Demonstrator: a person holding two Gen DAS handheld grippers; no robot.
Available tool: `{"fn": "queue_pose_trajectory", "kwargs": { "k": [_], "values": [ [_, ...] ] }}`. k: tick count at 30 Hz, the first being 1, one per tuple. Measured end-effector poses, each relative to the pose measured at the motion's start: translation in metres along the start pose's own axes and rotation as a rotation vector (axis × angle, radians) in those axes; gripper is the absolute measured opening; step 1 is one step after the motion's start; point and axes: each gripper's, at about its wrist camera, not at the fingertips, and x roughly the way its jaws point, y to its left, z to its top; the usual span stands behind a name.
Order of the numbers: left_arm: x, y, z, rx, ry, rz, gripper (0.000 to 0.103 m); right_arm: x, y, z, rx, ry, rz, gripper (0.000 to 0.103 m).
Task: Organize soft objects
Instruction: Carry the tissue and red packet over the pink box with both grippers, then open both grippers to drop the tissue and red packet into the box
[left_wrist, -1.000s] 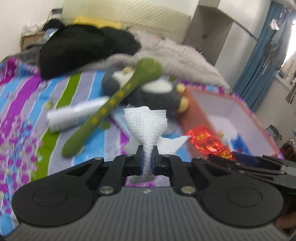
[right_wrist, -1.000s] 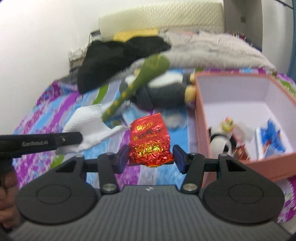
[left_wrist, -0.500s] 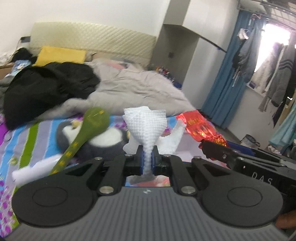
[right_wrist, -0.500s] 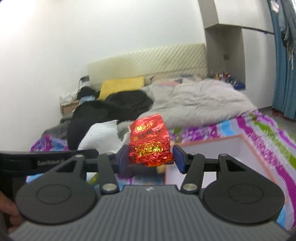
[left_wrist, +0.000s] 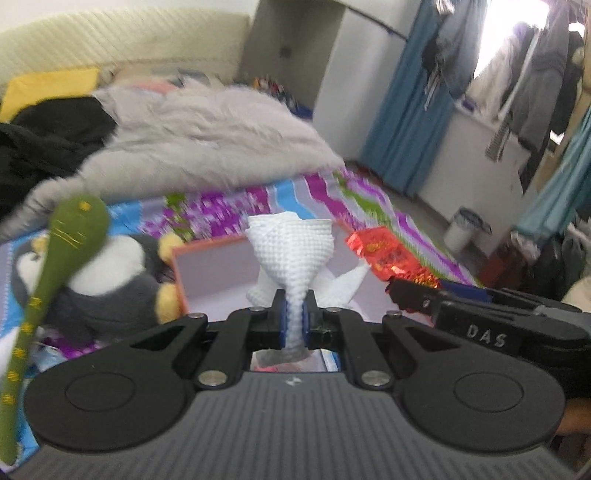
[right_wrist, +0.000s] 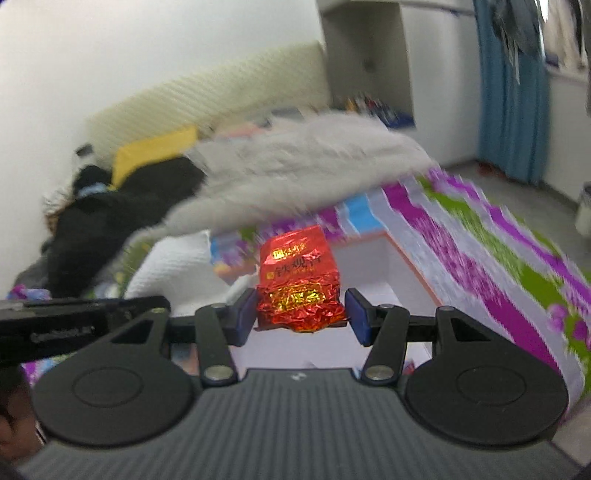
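Upright in the left claw (left_wrist: 293, 319), the white paper towel (left_wrist: 291, 251) stands with its long axis running straight up from the pinch; the two pads are squeezed almost together on its twisted stem, and above them it flares into a dimpled, funnel-shaped crown. A loose corner of it sticks out to the right.

Just to its right, the right claw (right_wrist: 301, 314) carries a red foil packet (right_wrist: 297, 278), held about half open with a blue pad against each side of its crumpled lower half. The packet stands on end, long axis vertical, its gold-printed face turned toward the camera.

Both things hang above an open box (left_wrist: 218, 273) with orange-pink walls and a pale inside, which sits on the striped purple, blue and green bedsheet (right_wrist: 480, 258). What lies in the box is mostly hidden behind the claws; only bits of blue and red show at its near edge.

Left of the box lies a grey-and-white plush penguin (left_wrist: 107, 280), touching the box wall. Across it leans a long green plush stick (left_wrist: 51, 266) with yellow marks, round head up. Farther back, a grey blanket (left_wrist: 207, 144) and black clothing (left_wrist: 48, 140) are heaped on the bed.
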Motion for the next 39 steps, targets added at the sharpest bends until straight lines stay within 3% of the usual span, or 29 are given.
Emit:
{"fn": "queue_pose_trajectory", "kwargs": {
  "k": [7, 15, 17, 18, 19, 25, 34, 39],
  "values": [
    [0.077, 0.005, -0.02, 0.026, 0.174, -0.013, 0.01, 0.051, -0.036, -0.037, 0.018, 0.178, -0.087, 0.055],
    [0.107, 0.013, -0.035, 0.03, 0.23, 0.003, 0.011, 0.072, -0.057, -0.07, 0.05, 0.271, -0.124, 0.056],
    [0.106, 0.013, -0.036, 0.037, 0.229, 0.008, 0.023, 0.072, -0.058, -0.072, 0.057, 0.274, -0.135, 0.057],
    [0.105, 0.011, -0.035, 0.033, 0.231, 0.005, 0.038, 0.073, -0.057, -0.071, 0.055, 0.277, -0.14, 0.059],
    [0.1, 0.012, -0.035, 0.027, 0.22, -0.002, 0.045, 0.073, -0.056, -0.072, 0.05, 0.279, -0.141, 0.061],
    [0.066, 0.008, -0.027, 0.046, 0.152, 0.008, 0.045, 0.064, -0.052, -0.066, 0.07, 0.256, -0.114, 0.063],
    [-0.02, -0.002, -0.011, 0.071, 0.005, 0.022, 0.045, 0.009, -0.028, -0.037, 0.081, 0.097, -0.057, 0.063],
    [-0.075, -0.002, -0.019, 0.083, -0.071, 0.04, 0.045, -0.031, -0.008, -0.028, 0.064, 0.013, -0.026, 0.063]
  ]
}}
